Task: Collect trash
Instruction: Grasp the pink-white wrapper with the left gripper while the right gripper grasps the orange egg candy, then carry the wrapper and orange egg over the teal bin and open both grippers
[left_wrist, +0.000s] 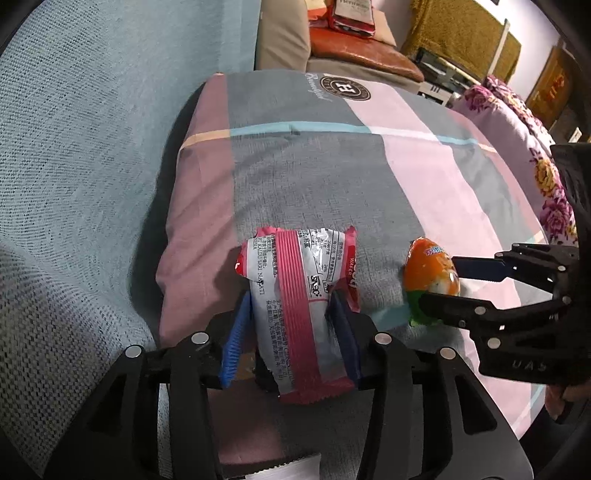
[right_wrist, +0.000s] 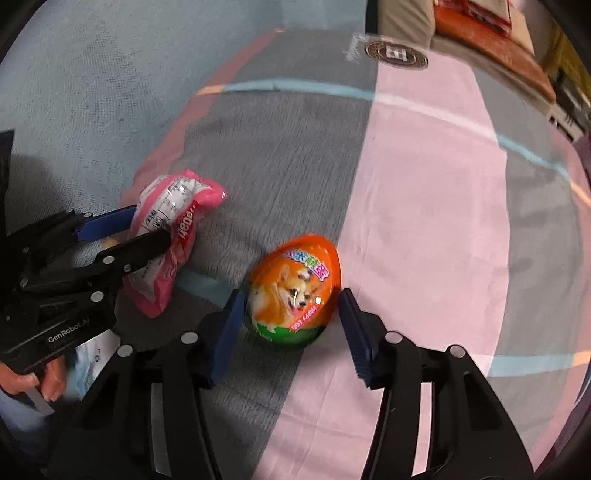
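Here, in the left wrist view, the left gripper (left_wrist: 291, 332) is clenched on a pink and silver wafer wrapper (left_wrist: 299, 310) in the lower middle of the frame. Its two blue pads (left_wrist: 234, 339) press on both sides of the wrapper, and the wrapper stands up between them over a patchwork pillow (left_wrist: 332, 166). At the right of the same frame lies an orange and green plastic egg (left_wrist: 430, 277), and the right gripper (left_wrist: 439, 284) comes in from the right edge with one finger on each side of it.

In the right wrist view, the egg (right_wrist: 293, 291) sits in the lower middle of the frame, on the border between a grey and a pink patch of the pillow (right_wrist: 424, 184). It shows a picture of a corgi dog. The right gripper (right_wrist: 291, 325) is released: the left pad is just beside the egg or touching it, I cannot tell which, and the right pad (right_wrist: 354, 336) stands apart from it. At the left of this frame the left gripper (right_wrist: 147, 229) holds the wrapper (right_wrist: 173, 236). A light blue blanket (left_wrist: 74, 147) lies beside the pillow, in the left part of the left wrist view.
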